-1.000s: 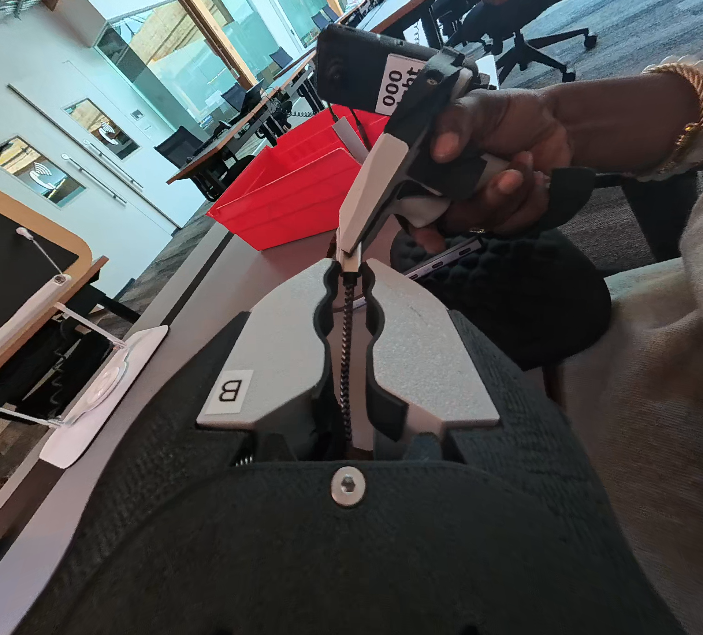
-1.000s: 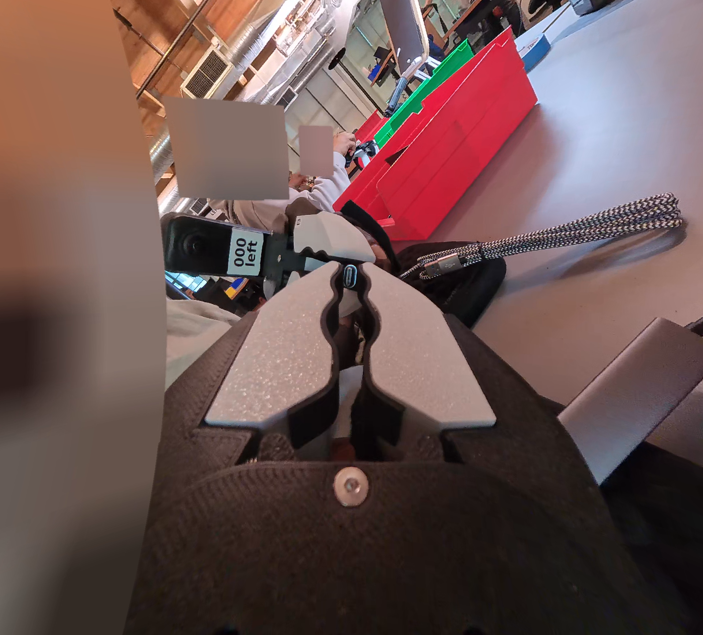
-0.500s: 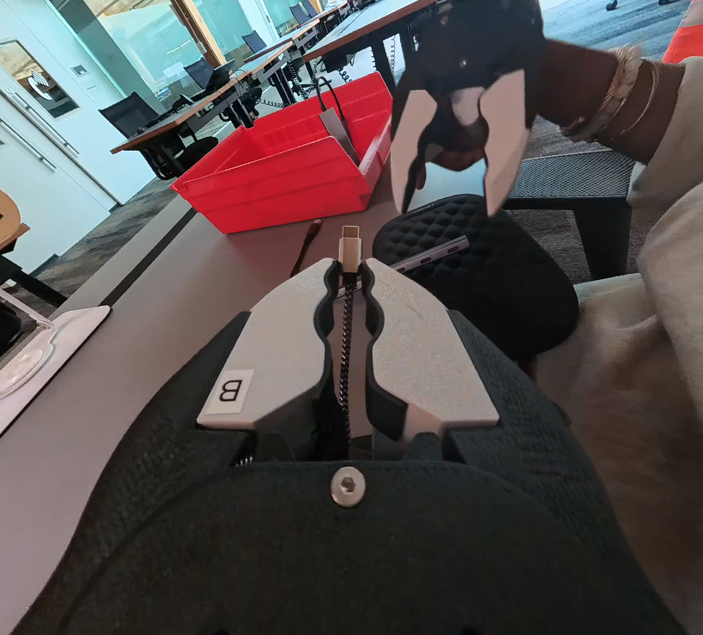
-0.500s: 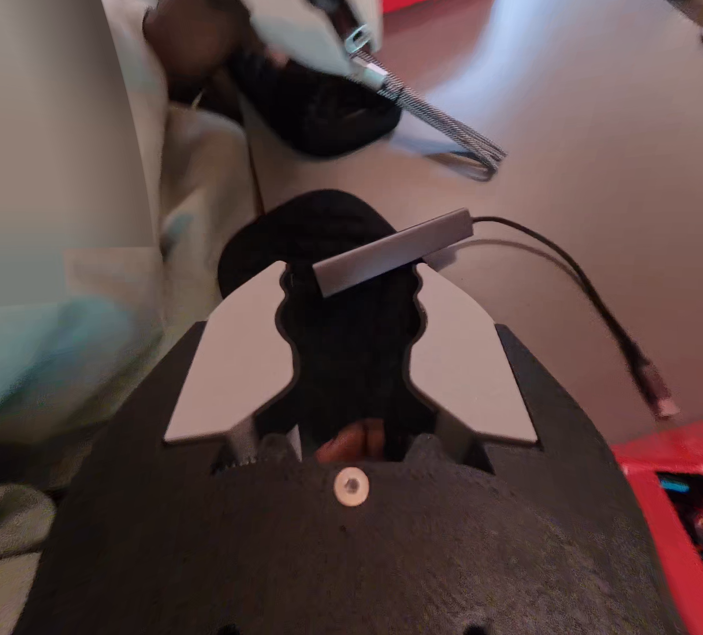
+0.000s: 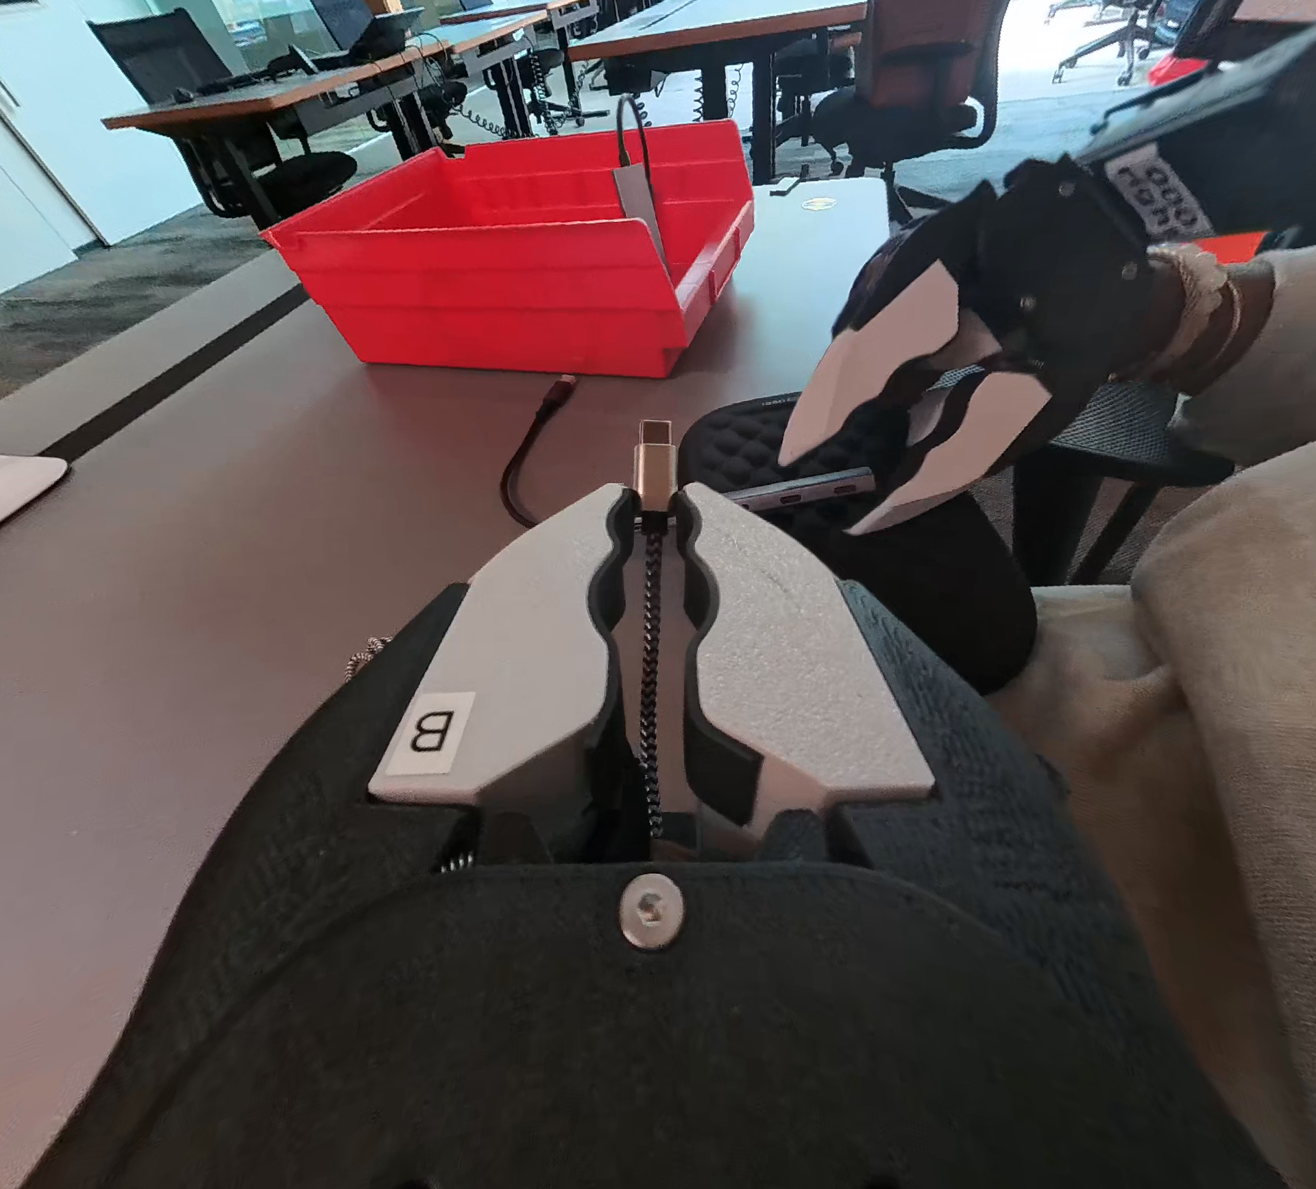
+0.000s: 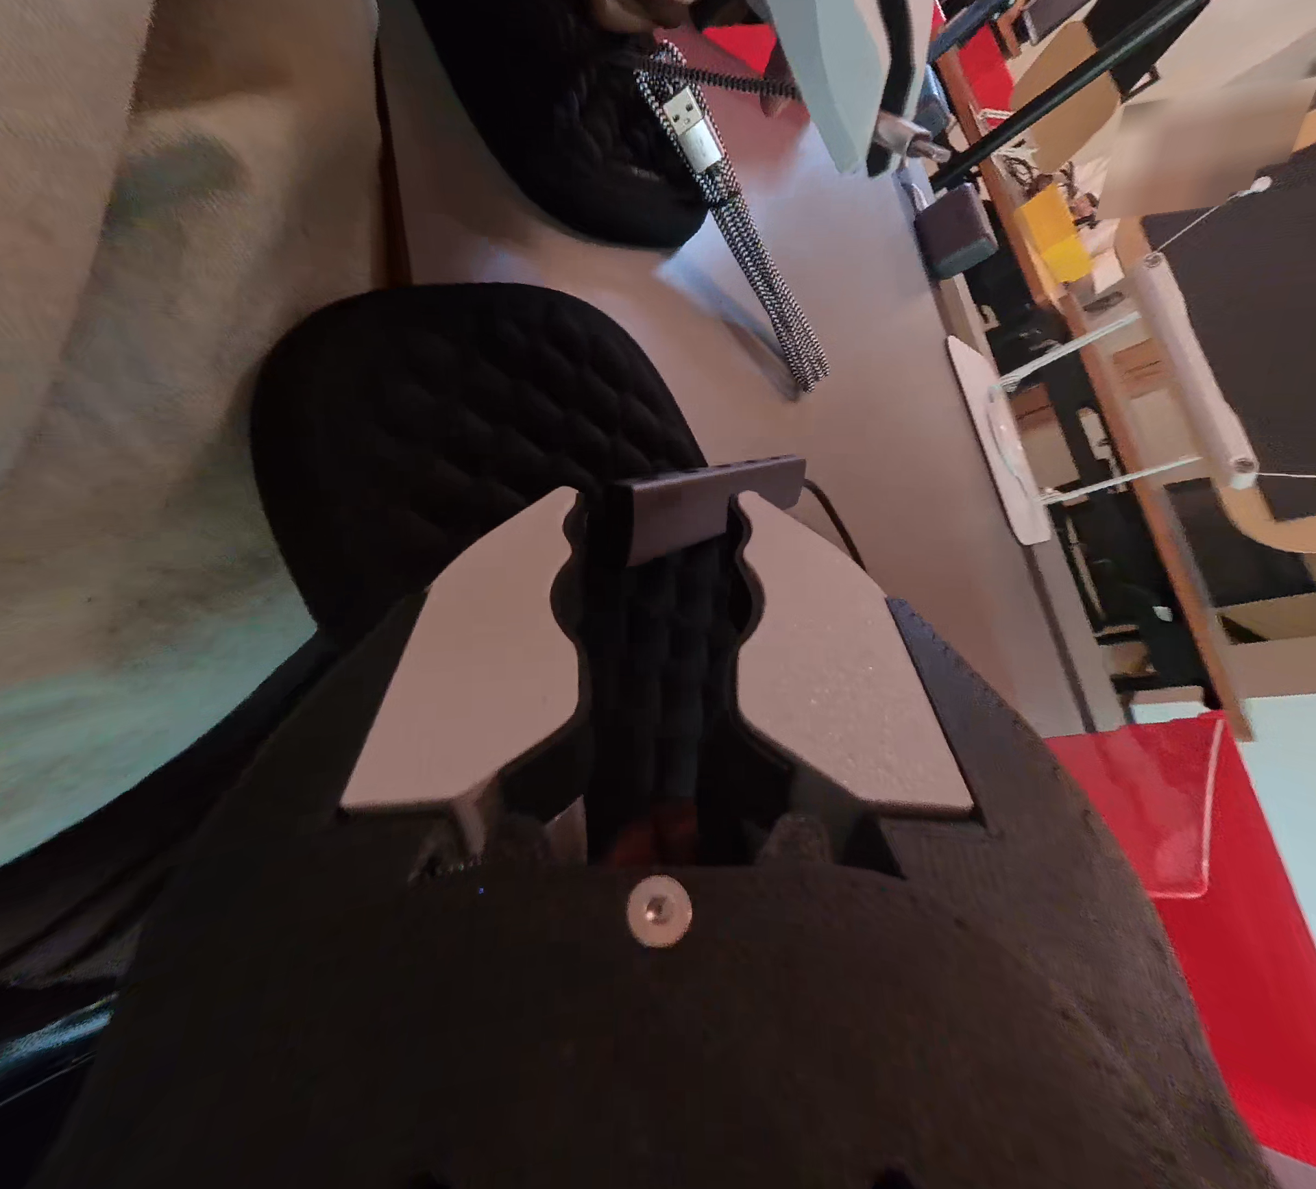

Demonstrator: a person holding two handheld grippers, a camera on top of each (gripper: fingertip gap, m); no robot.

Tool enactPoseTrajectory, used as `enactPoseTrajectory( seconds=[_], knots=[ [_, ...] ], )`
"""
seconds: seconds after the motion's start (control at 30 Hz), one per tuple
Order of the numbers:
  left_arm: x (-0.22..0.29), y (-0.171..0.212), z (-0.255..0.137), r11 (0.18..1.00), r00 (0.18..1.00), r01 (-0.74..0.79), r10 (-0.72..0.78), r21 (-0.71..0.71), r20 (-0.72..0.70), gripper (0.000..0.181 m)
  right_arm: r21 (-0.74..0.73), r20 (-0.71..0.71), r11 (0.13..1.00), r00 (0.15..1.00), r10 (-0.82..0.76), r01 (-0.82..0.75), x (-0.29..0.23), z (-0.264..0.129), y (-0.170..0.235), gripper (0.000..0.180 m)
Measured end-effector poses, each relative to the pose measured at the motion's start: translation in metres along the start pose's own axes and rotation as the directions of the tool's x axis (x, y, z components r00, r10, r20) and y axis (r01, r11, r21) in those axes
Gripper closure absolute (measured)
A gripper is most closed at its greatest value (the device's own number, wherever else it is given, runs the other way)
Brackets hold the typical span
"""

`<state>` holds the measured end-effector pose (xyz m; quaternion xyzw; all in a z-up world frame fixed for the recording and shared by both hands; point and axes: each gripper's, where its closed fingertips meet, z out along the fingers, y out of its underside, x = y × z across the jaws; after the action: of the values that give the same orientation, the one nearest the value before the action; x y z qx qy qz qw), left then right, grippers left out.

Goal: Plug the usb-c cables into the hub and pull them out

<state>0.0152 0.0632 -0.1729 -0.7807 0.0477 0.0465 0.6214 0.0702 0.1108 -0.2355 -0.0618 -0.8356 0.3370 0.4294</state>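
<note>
My left gripper (image 5: 655,500) is shut on a black-and-white braided usb-c cable (image 5: 649,656). Its silver plug (image 5: 654,460) sticks out past the fingertips, a short way in front of the hub. The grey hub (image 5: 805,491) lies on a black quilted pad (image 5: 740,443) at the table's near edge. My right gripper (image 6: 659,514) has come down over the hub (image 6: 683,514), with a finger on each side of it. It also shows in the left wrist view (image 5: 819,496). The cable's other plug (image 6: 694,129) lies on a second black pad (image 6: 541,87).
A red bin (image 5: 498,300) stands behind, with another grey hub (image 5: 641,208) leaning inside. The hub's thin dark lead (image 5: 527,443) runs across the table. A white stand base (image 6: 997,443) sits farther left. A person's beige clothing (image 5: 1210,763) fills the right side. The left gripper's tips are roughly 10 centimeters from the right gripper's.
My right gripper opened and left the plug tip, swung down over the hub, and its fingers narrowed around it. My left gripper kept hold of the cable and levelled out towards the hub.
</note>
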Motion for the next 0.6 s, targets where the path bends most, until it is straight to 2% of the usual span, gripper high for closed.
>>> enactPoseTrajectory(
  seconds=[0.07, 0.2, 0.3, 0.4, 0.5, 0.6],
  knots=[
    [0.000, -0.001, -0.001, 1.000, 1.000, 0.009, -0.009, 0.006, -0.005, 0.170, -0.019, -0.037, 0.999, 0.998, -0.042, 0.041, 0.000, 0.006, 0.000, 0.155],
    [0.001, 0.003, -0.001, 1.000, 1.000, 0.016, -0.016, -0.014, -0.017, 0.170, -0.046, -0.209, 0.987, 0.964, -0.161, 0.155, 0.020, 0.004, -0.004, 0.167],
    [0.007, 0.006, 0.001, 0.999, 0.998, 0.031, -0.034, -0.036, -0.059, 0.170, -0.072, -0.344, 0.969, 0.906, -0.245, 0.235, 0.040, 0.004, -0.012, 0.170],
    [0.016, 0.012, 0.002, 0.995, 0.989, 0.066, -0.075, -0.073, -0.124, 0.170, -0.120, -0.475, 0.930, 0.802, -0.362, 0.349, 0.054, 0.007, -0.023, 0.171],
    [0.020, 0.021, 0.004, 0.989, 0.985, 0.062, -0.083, -0.134, -0.150, 0.170, -0.173, -0.520, 0.889, 0.727, -0.449, 0.425, 0.055, 0.012, -0.029, 0.171],
    [0.026, 0.033, 0.007, 0.977, 0.984, 0.030, -0.066, -0.211, -0.165, 0.170, -0.155, -0.491, 0.898, 0.757, -0.431, 0.411, 0.052, 0.019, -0.022, 0.171]
  ],
)
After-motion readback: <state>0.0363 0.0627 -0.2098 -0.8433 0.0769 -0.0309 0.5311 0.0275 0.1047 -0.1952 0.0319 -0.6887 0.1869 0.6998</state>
